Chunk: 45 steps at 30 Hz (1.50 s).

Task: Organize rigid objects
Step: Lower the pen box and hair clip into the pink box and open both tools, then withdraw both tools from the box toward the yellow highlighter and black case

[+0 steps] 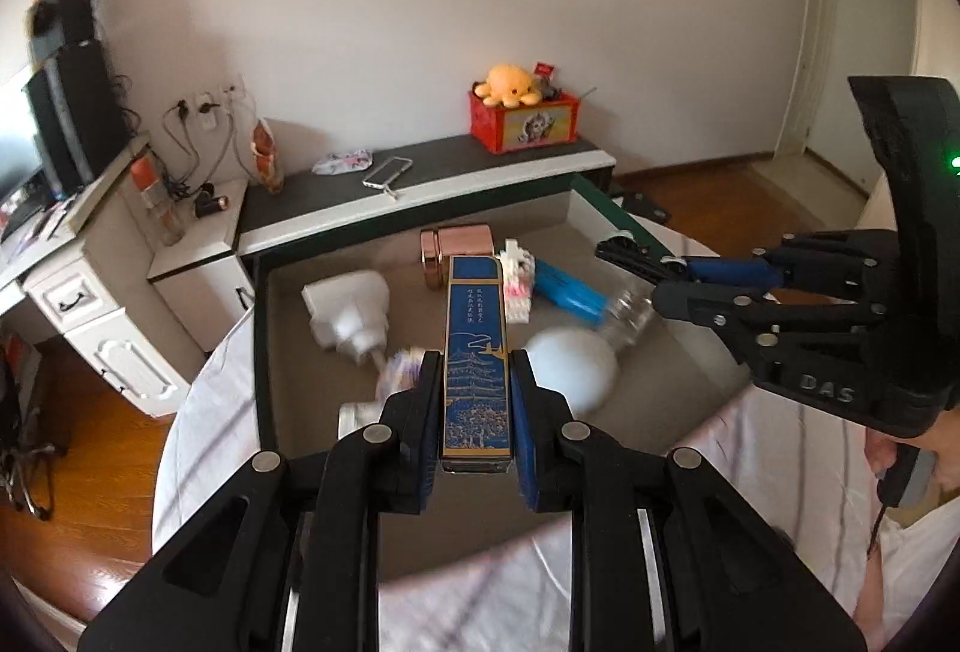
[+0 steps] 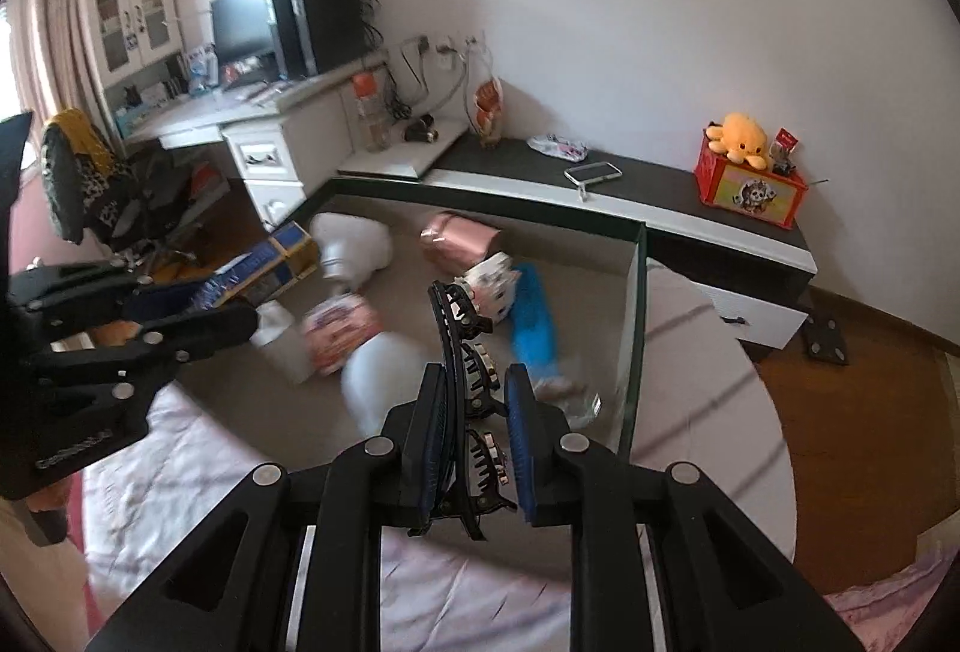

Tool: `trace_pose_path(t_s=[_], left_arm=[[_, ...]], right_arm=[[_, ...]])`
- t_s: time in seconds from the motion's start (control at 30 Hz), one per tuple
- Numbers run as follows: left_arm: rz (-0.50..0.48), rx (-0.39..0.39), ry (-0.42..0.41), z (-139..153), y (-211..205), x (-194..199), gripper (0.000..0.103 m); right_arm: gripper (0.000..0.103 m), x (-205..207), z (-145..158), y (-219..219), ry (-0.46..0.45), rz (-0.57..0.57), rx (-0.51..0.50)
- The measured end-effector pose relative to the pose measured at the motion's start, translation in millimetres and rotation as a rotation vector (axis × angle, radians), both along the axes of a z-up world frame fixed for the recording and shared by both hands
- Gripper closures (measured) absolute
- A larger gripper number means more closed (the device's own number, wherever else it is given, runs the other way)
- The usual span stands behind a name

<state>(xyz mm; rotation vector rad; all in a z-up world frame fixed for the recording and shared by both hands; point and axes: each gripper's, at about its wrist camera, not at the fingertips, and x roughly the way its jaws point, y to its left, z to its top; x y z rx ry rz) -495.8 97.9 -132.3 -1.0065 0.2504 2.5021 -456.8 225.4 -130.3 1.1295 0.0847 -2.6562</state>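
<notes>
My left gripper (image 1: 475, 382) is shut on a long blue box with gold drawings (image 1: 477, 346) and holds it above the grey tray (image 1: 282, 328). My right gripper (image 2: 471, 394) is shut on a black hair claw clip (image 2: 459, 346), also above the tray (image 2: 633, 304). The right gripper shows in the left wrist view (image 1: 624, 262), the left one in the right wrist view (image 2: 240, 316), still holding the blue box (image 2: 264, 262). In the tray lie a white pump bottle (image 1: 348, 316), a rose-gold case (image 1: 456, 247), a blue object (image 1: 567, 292), a white round object (image 1: 573, 364) and a small patterned box (image 2: 339, 331).
The tray lies on a round table with a striped white cloth (image 2: 690, 382). Behind it a low dark-topped cabinet (image 1: 432, 178) carries a phone (image 1: 387, 172) and a red box with a yellow octopus toy (image 1: 528, 121). A white desk (image 1: 78, 286) stands to the left.
</notes>
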Motion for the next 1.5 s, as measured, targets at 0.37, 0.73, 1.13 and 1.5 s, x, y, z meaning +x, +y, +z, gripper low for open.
trace_pose_path(t_s=[0.37, 0.73, 1.13, 1.5], left_arm=[[0.009, -0.085, -0.11, -34.3, 27.4, -84.5, 0.083], [0.028, -0.112, -0.131, -51.1, 34.4, -92.5, 0.082], [0.017, -0.075, -0.007, -8.7, 25.5, -43.4, 0.013], [0.034, -0.092, 0.119, 30.8, -3.4, 46.6, 0.0]], right_arm=[[0.083, -83.5, -29.2, 8.4, -0.136, -0.018, 0.094], [0.079, -102.5, -33.7, 10.8, -0.157, -0.049, 0.123], [0.054, -58.2, -3.9, 3.0, -0.083, -0.049, 0.091], [0.024, 32.1, 32.2, -6.1, 0.0, -0.002, -0.035]])
